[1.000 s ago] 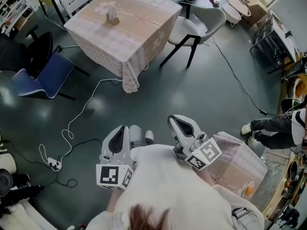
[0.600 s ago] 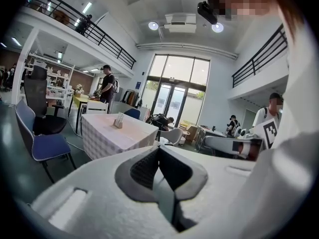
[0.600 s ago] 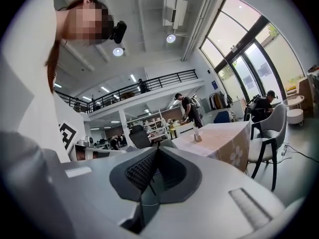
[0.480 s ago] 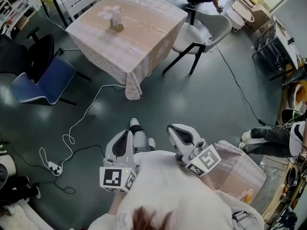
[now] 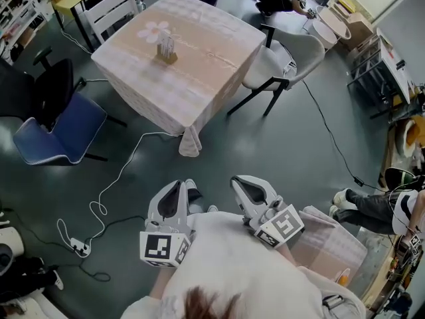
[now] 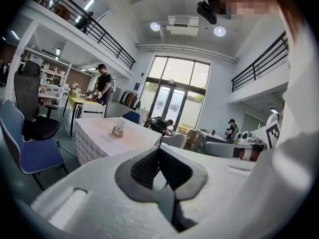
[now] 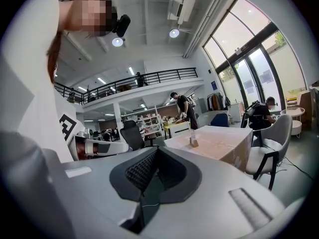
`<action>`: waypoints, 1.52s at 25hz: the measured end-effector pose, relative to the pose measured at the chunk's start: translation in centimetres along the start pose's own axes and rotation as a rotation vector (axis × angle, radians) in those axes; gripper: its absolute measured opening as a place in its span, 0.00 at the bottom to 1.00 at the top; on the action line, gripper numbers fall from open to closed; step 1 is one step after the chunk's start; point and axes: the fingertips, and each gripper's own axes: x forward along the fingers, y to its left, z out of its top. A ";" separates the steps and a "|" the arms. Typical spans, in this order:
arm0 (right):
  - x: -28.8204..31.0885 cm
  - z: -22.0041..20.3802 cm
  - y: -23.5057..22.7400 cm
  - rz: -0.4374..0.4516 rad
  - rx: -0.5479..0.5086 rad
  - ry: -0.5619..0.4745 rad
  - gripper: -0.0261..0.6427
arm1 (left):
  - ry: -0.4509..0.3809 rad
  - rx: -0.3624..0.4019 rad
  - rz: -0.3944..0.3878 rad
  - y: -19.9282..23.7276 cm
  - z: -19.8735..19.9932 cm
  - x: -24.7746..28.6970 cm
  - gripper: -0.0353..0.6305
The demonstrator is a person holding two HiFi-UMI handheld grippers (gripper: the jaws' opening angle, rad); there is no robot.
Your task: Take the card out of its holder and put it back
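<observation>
Grey floor (image 5: 265, 138) fills the head view of a big open workroom, and the job has not started, because nothing of the task is within reach. Far ahead and a little left stands the square table (image 5: 199, 78) under a pale checked cloth. A light shell chair (image 5: 289, 58) is pulled up at its right side, a white chair (image 5: 109, 5) sits at its far left corner, and a blue chair (image 5: 56, 135) is out on the left. A white cable (image 5: 113, 185) snakes over the floor from near the table's near corner to a plug strip at the left.

Down at the near edge, both tools are held low in front of the person's body. The left gripper (image 5: 178, 186) has its jaws pressed together with nothing between them, and the right gripper (image 5: 243, 181) matches it, closed and empty. Both point roughly level, out toward the table.

Now the small stuff. The holder (image 5: 169, 57), a little wooden base, sits on the left half of the tabletop, and the card (image 5: 164, 43) stands upright in it, long axis vertical.

That is the relation that counts: the card lies well apart from both grippers, far ahead and to the left. The left gripper looks slightly the nearer one, though neither can touch it from here. My read is that closing the distance to the table comes first, and then the jaws have to open before either can pinch the card's top edge.
</observation>
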 end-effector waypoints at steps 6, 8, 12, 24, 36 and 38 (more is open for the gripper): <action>4.0 0.2 -1.0 -0.016 0.025 -0.019 0.03 | -0.004 0.049 -0.011 3.3 1.4 1.7 0.05; 5.2 0.3 -0.8 -0.010 0.031 -0.022 0.03 | -0.014 0.059 -0.014 4.2 2.0 2.0 0.05; 7.0 0.6 -0.4 0.001 0.041 -0.031 0.03 | -0.002 0.080 -0.014 5.7 2.3 2.3 0.05; 9.7 0.4 -0.6 0.069 0.070 0.002 0.03 | -0.014 0.061 0.060 7.9 2.6 2.3 0.05; 11.7 3.0 -5.9 0.113 0.060 0.009 0.03 | 0.007 0.056 0.101 6.9 3.8 7.4 0.05; 12.1 3.2 -6.6 0.128 0.056 0.021 0.03 | -0.001 0.041 0.117 7.0 4.0 8.0 0.05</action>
